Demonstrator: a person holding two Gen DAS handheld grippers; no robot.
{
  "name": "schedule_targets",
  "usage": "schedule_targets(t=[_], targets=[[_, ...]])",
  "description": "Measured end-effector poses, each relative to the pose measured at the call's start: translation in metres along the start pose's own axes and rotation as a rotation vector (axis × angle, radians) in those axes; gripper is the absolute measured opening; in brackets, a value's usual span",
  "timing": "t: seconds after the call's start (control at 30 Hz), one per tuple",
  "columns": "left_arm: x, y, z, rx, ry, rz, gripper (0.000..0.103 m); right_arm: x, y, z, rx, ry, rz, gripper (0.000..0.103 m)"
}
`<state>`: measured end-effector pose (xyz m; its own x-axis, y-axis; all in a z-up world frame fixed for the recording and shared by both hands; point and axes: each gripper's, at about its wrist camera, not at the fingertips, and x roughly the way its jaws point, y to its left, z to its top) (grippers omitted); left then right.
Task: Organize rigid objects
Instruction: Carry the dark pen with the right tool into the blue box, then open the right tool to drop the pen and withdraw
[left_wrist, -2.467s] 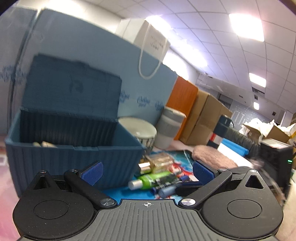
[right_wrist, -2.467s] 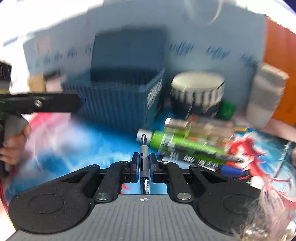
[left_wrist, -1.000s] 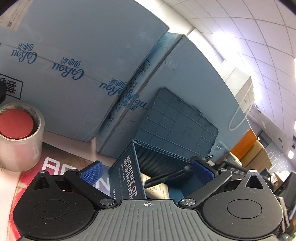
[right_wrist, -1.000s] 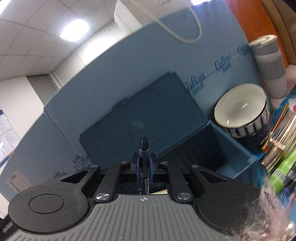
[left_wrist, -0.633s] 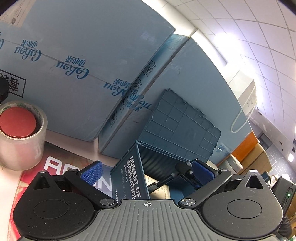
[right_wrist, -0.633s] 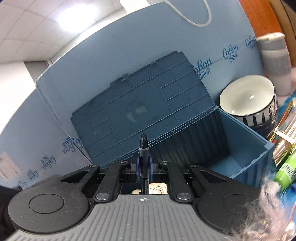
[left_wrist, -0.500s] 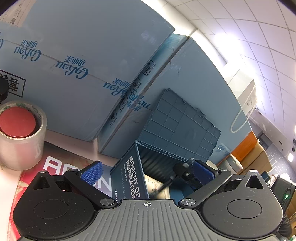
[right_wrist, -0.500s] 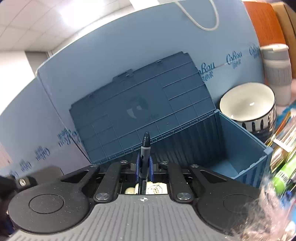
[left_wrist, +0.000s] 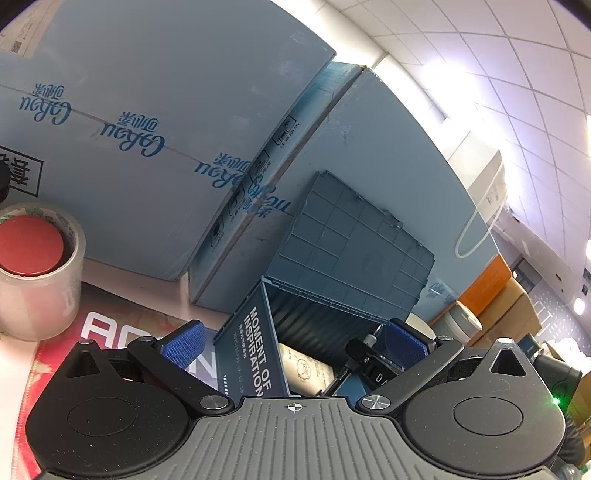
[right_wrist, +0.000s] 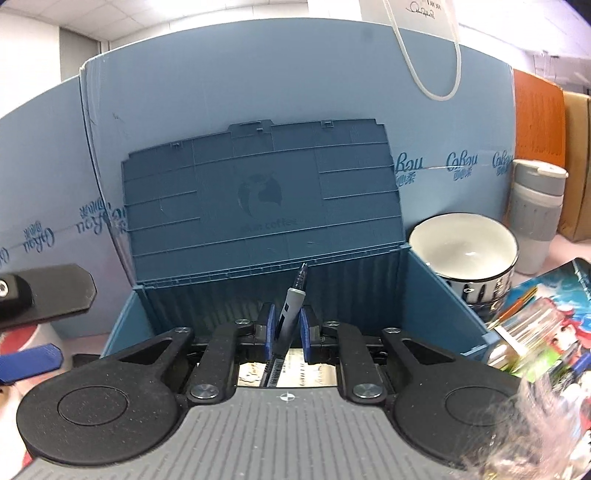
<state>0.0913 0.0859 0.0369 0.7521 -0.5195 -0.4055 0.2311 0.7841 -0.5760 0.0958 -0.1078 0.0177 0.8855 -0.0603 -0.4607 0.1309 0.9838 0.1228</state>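
- Over the open mouth of the dark blue ribbed plastic storage box (right_wrist: 436, 295), the right gripper (right_wrist: 288, 334) has a slim grey and black pen (right_wrist: 293, 299) between its blue pads. Its jaws are opening, and the pen leans toward one o'clock with a sliver of daylight along its right side.
- The pen tip points at the upright hinged lid (right_wrist: 258, 199) at twelve o'clock. If it slips out at this tilt it may strike the back wall or lid and bounce, though it would probably land inside.
- A cream-labelled item (left_wrist: 303, 369) already lies on the box floor, so the pen may end up propped across it rather than flat.
- The left gripper (left_wrist: 293, 343) is spread wide and grasps nothing. It hovers close by the box's lettered side wall, where a nudge could shift the box under the falling pen.
- A white ceramic bowl with a striped band (right_wrist: 463, 240) sits just beside the box at two o'clock, near enough for a careless withdrawal to knock it.
- The surface carries a colourful printed mat (right_wrist: 554, 291) with loose items at four o'clock, and a grey lidded tumbler (right_wrist: 535, 206) stands beyond the bowl.
- In the left view a clear tape roll around a red cap (left_wrist: 37, 266) stands at nine o'clock.
- Large pale blue cartons (left_wrist: 147, 110) wall the back, under a white tiled office ceiling (left_wrist: 517, 55).
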Motion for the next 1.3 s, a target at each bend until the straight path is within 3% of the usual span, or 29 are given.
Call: schedule_targets(t=[0.17,0.23,0.73,1.3], targets=[[0.000,0.000,0.000,0.001,0.000,-0.001,0.103,-0.004,0.001,0.001,-0.020,-0.006,-0.036,0.021],[0.000,0.000,0.000,0.000,-0.001,-0.001,0.103,-0.007,0.002,0.001,-0.031,-0.019,-0.046,0.035],[-0.008,-0.016,-0.004,0.043,-0.013,-0.038,0.103,-0.051,-0.013,0.016,-0.018,-0.130,-0.037,0.064],[-0.019,-0.077,-0.030,0.218,-0.041,-0.132,0.103,-0.115,-0.076,0.013,-0.008,-0.256,-0.102,0.085]])
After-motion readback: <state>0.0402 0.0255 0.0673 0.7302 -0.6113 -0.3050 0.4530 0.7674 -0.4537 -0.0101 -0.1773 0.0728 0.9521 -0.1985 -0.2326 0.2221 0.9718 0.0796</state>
